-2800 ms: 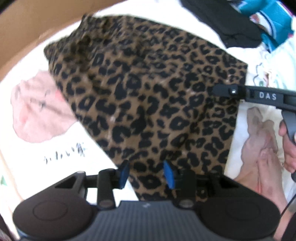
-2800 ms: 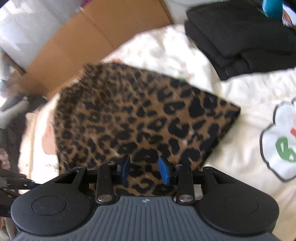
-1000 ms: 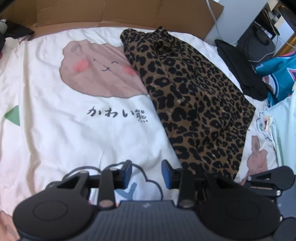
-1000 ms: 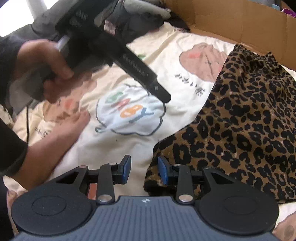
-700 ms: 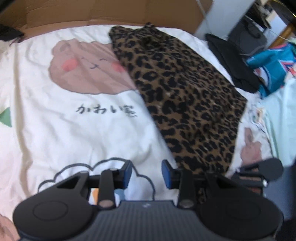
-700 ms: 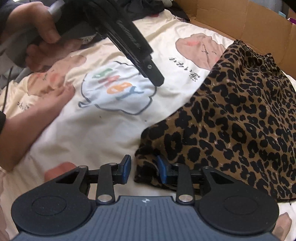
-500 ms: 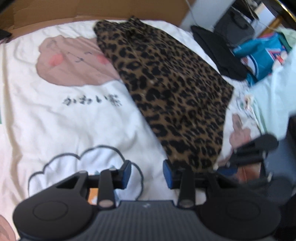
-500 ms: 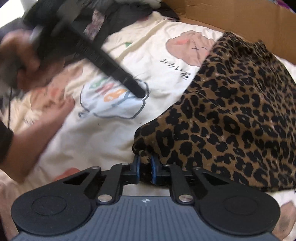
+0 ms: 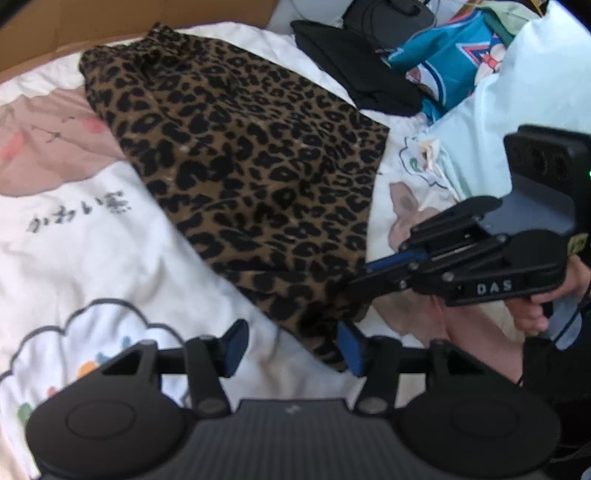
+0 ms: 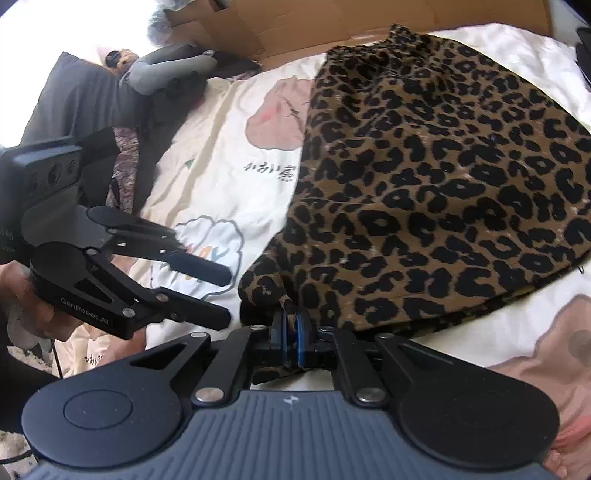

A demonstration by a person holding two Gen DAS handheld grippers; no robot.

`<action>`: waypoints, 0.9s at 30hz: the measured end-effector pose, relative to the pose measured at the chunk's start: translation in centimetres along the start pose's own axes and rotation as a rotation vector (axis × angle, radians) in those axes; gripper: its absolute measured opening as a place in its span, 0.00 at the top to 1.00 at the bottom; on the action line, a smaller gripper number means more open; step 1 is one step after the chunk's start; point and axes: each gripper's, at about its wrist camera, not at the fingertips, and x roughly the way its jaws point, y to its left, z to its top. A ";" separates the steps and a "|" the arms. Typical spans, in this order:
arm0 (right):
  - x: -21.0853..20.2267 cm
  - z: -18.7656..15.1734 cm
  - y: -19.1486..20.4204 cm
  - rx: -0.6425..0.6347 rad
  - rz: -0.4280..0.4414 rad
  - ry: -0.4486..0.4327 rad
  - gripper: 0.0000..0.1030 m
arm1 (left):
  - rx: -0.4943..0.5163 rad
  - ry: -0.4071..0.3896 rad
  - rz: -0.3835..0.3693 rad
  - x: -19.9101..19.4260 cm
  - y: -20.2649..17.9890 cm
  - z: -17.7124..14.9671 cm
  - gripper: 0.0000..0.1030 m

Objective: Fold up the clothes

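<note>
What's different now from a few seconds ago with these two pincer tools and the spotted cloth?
The right gripper has clamped shut on the near corner of the leopard-print garment; a second ago its jaws stood open beside it. The left gripper has swung toward the same hem, its jaws just opening wider, gripping nothing. The garment lies flat on the cartoon bedsheet as before.

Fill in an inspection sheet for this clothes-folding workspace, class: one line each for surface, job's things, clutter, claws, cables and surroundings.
Surface: white cartoon-print bedsheet.
Job's things: leopard-print garment spread flat on the sheet, near corner lifted.
Clutter: black clothes and a teal printed fabric beyond it; dark bedding on the other side.
Claws: right claw shut on the garment's corner; left claw open, just been opening, garment's edge between its fingers, not pinched.
Cables: thin dark cable beside the right claw's handle.
Surroundings: brown cardboard behind the bed.
</note>
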 end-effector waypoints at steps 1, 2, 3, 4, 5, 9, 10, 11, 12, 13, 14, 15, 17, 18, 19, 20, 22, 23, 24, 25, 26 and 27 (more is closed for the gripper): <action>-0.1 0.1 0.0 -0.001 0.006 -0.004 0.96 | -0.005 0.005 0.018 0.4 0.0 0.1 0.47; -0.2 0.1 0.1 -0.001 0.012 -0.008 0.96 | -0.020 0.011 0.028 0.8 0.1 0.2 0.48; -0.3 0.2 0.1 -0.003 0.015 -0.010 0.96 | -0.049 0.014 0.022 1.1 0.5 0.3 0.50; -0.4 0.2 0.1 -0.006 0.014 -0.012 0.96 | -0.076 0.012 0.005 1.2 0.8 0.3 0.53; -0.5 0.2 0.1 -0.006 0.014 -0.013 0.96 | -0.101 0.009 -0.014 1.3 1.0 0.3 0.55; -0.6 0.1 0.1 -0.002 0.025 -0.017 0.96 | -0.131 -0.002 -0.018 1.5 1.4 -0.1 0.67; -0.7 0.1 0.2 -0.006 0.031 -0.019 0.96 | -0.126 0.001 -0.009 1.7 1.4 -0.3 0.72; -0.7 0.1 0.2 -0.010 0.036 -0.021 0.96 | -0.123 0.005 -0.001 1.8 1.5 -0.4 0.76; -0.8 0.1 0.3 -0.019 0.032 -0.021 0.96 | -0.120 0.008 0.007 2.0 1.5 -0.6 0.78; -0.8 0.1 0.2 -0.024 0.022 -0.023 0.96 | -0.124 0.010 0.009 2.0 1.6 -0.7 0.83; -0.9 0.1 0.2 -0.028 0.011 -0.025 0.97 | -0.130 0.012 0.008 2.0 1.7 -0.9 0.87; -1.0 0.2 0.0 -0.024 -0.004 -0.027 1.00 | -0.139 0.014 0.008 2.0 1.9 -1.0 0.88; -1.0 0.2 -0.5 -0.017 -0.031 -0.027 1.00 | -0.159 0.013 0.007 1.9 2.3 -1.3 0.89; -1.0 0.2 -0.7 -0.014 -0.040 -0.027 1.00 | -0.169 0.012 0.006 1.8 2.5 -1.4 0.89; -1.0 0.2 -0.7 -0.017 -0.040 -0.026 1.00 | -0.179 0.012 0.006 1.7 2.7 -1.5 0.89; -1.0 0.2 -0.7 -0.022 -0.038 -0.024 1.00 | -0.186 0.009 0.003 1.7 2.8 -1.5 0.89; -1.0 0.2 0.2 -0.060 -0.006 -0.019 0.99 | -0.188 0.000 -0.002 1.5 2.8 -1.3 0.89; -1.0 0.3 0.7 -0.080 0.011 -0.016 0.98 | -0.187 -0.005 -0.006 1.4 2.7 -1.1 0.89; -0.9 0.4 1.3 -0.095 0.022 -0.010 0.90 | -0.185 -0.011 -0.009 1.4 2.6 -1.0 0.89; -0.7 0.5 1.8 -0.111 0.024 -0.007 0.80 | -0.185 -0.016 -0.014 1.3 2.6 -0.8 0.89; -0.6 0.5 2.4 -0.126 0.025 -0.004 0.54 | -0.188 -0.023 -0.021 1.2 2.5 -0.7 0.89; -0.6 0.5 2.9 -0.153 0.020 -0.014 0.42 | -0.196 -0.031 -0.032 1.0 2.6 -0.6 0.89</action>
